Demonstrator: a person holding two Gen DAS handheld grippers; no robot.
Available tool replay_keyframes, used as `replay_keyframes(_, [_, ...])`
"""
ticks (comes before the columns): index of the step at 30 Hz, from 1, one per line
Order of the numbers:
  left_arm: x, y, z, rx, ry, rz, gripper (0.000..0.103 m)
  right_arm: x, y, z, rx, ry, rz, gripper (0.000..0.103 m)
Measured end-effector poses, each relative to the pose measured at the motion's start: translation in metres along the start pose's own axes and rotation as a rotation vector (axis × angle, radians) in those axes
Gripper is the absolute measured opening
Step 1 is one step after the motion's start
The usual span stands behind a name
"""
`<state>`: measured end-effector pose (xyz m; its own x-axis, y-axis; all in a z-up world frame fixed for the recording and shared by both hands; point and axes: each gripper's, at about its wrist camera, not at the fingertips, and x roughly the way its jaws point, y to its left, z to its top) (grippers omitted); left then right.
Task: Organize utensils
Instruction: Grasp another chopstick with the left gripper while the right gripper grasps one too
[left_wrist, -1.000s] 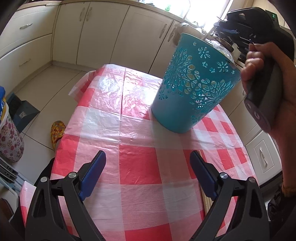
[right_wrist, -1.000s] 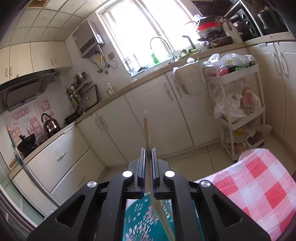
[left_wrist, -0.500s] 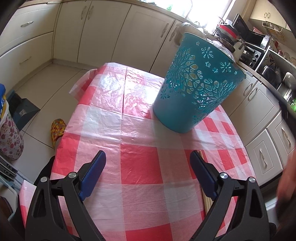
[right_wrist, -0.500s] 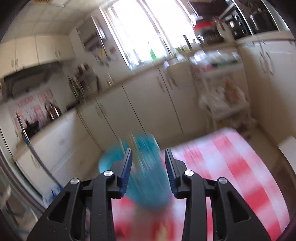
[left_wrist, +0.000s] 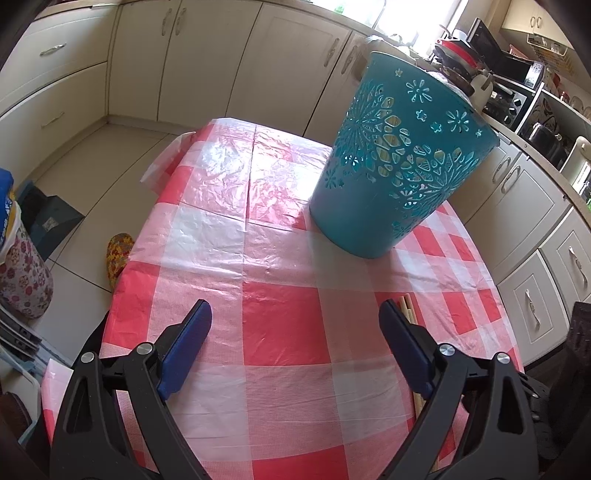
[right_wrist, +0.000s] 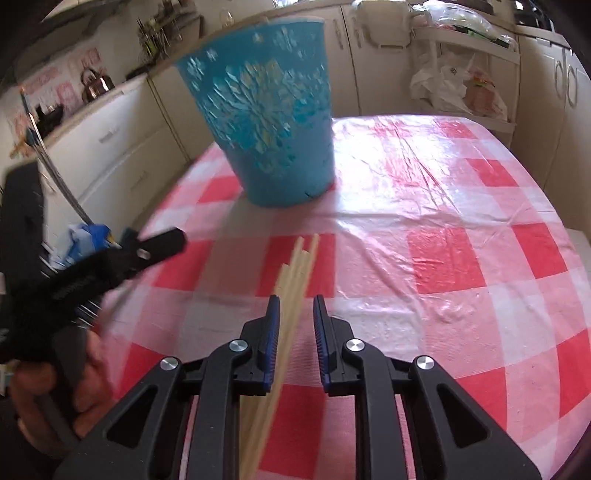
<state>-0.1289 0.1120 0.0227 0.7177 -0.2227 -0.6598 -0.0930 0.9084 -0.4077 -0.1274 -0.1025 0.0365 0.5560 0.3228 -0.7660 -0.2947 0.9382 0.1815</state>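
A teal perforated basket (left_wrist: 399, 162) stands upright on the red-and-white checked tablecloth (left_wrist: 280, 332); pale sticks show through its holes. It also shows in the right wrist view (right_wrist: 273, 125). Several wooden chopsticks (right_wrist: 295, 273) lie bundled on the cloth near the front edge. My right gripper (right_wrist: 295, 306) is open and empty, hovering just above the chopsticks, its jaws either side of the bundle. My left gripper (left_wrist: 295, 321) is wide open and empty, low over the cloth; chopstick ends (left_wrist: 406, 306) peek out by its right finger. The left gripper also shows blurred in the right wrist view (right_wrist: 110, 258).
Cream kitchen cabinets (left_wrist: 207, 55) surround the table. A white rack with bags (right_wrist: 465, 77) stands behind it. On the floor at the left are a patterned slipper (left_wrist: 118, 254) and a floral container (left_wrist: 22, 277).
My right gripper let go of a chopstick over the basket, opened, and swung down to the chopstick bundle on the cloth. My left gripper has not moved.
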Motion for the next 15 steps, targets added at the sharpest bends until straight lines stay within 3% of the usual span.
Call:
replay_keyframes(2, [0.0,0.0,0.0,-0.001,0.001,0.0,0.088,0.002,-0.003,0.0,0.017,0.01,-0.001,0.018])
replay_keyframes(8, [0.001,-0.001,0.0,0.005,0.006,0.004,0.088,0.013,0.01,0.005,-0.094,0.036,-0.07,0.018])
replay_keyframes(15, [0.002,-0.001,0.0,0.007,0.012,0.006,0.088,0.005,0.001,0.002,-0.14,0.064,-0.064,0.012])
